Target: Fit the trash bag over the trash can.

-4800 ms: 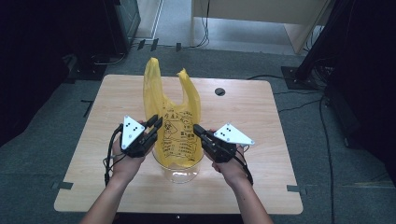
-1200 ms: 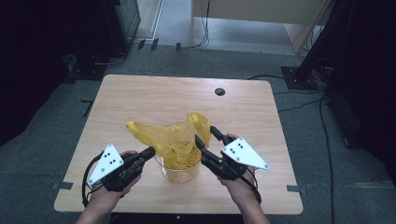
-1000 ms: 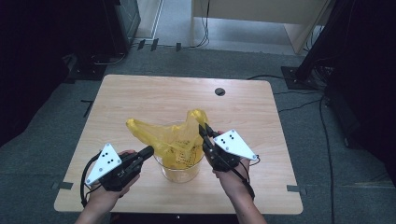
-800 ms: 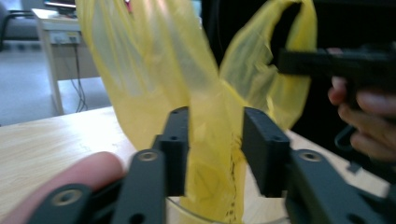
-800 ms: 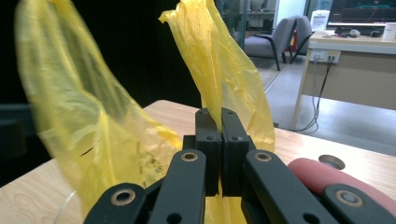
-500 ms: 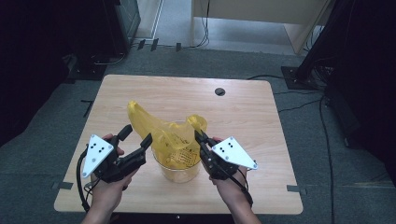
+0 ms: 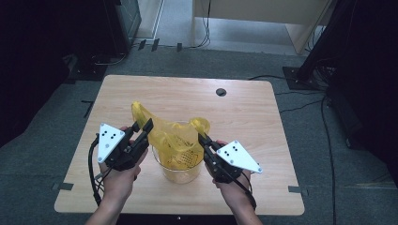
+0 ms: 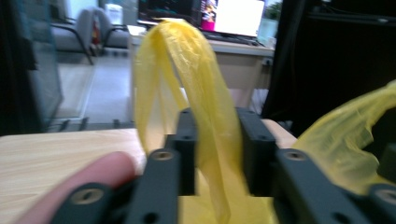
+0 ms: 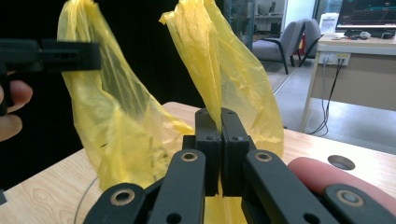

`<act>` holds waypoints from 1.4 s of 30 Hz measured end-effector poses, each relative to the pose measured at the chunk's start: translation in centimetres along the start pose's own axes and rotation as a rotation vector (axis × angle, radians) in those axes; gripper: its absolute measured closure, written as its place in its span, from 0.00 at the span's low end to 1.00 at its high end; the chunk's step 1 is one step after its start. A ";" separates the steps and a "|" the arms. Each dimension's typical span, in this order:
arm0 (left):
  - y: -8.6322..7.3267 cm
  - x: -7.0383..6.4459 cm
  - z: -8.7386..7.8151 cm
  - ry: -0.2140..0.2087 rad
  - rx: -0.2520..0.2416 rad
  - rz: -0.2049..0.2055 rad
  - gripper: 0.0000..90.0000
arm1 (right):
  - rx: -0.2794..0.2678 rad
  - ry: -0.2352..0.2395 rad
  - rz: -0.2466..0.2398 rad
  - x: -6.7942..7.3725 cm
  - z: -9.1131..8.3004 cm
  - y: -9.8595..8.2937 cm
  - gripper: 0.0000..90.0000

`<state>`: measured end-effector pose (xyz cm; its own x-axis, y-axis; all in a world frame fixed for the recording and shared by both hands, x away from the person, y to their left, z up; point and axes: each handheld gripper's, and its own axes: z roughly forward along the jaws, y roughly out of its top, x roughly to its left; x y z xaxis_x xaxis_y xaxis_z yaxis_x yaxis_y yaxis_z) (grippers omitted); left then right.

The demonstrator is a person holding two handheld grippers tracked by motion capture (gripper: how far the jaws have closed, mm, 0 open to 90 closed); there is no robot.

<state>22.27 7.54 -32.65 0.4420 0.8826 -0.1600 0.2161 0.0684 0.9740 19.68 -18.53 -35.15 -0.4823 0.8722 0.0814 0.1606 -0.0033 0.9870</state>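
Looking down on a light wooden bench (image 7: 281, 140) sitting mid-frame, dark floor all around. Standing near the lower centre of the frame: a clear round container (image 7: 180, 171) with a yellow plastic bag (image 7: 176, 140) draped into it, printed side facing the near edge. Bag handles sticking out to either side above the rim.

Left tongs (image 7: 146, 127) coming in from the lower left, held in a hand (image 7: 117, 180), jaws partly spread with the bag's left handle loop (image 8: 196, 93) running up between them. In the left gripper view, gaps showing between the plastic and each jaw, so not really pinching, more like straddling the strip. A fingertip (image 8: 88, 179) blurring the lower left of that view.

Right tongs (image 7: 202, 139) reaching in from the lower right, jaws pressed together on the bag's right handle (image 9: 210, 60), yellow film rising straight out of the closed tips in the right gripper view. Other handle hanging in the upper left of that view beside the far gripper.

Small dark round hole (image 7: 220, 92) sitting toward the bench's far edge, well apart from the container.
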 end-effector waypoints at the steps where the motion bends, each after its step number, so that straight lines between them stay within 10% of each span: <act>1: -0.1 0.3 -0.1 -0.021 0.015 -0.003 0.90 | -0.001 -0.004 0.005 -0.2 -0.1 0.0 0.99; 22: -6.1 2.9 -4.6 -0.240 0.250 -0.047 0.99 | 0.164 -0.101 0.056 -1.3 -3.0 -4.7 1.00; 36: -11.1 2.0 -3.4 -0.233 0.403 0.039 0.99 | 0.277 -0.049 0.063 -0.4 -2.5 -7.6 1.00; 39: -12.0 1.5 -2.9 -0.176 0.423 0.146 0.99 | 0.292 -0.034 0.050 -0.2 -2.2 -7.8 1.00; 42: -12.2 2.1 -2.6 -0.150 0.420 0.127 0.99 | 0.303 -0.052 0.067 -0.7 -2.1 -8.0 1.00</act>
<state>18.32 9.79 -44.48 0.6022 0.7927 -0.0949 0.4724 -0.2579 0.8428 16.95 -20.16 -42.82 -0.4188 0.8987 0.1304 0.4436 0.0772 0.8929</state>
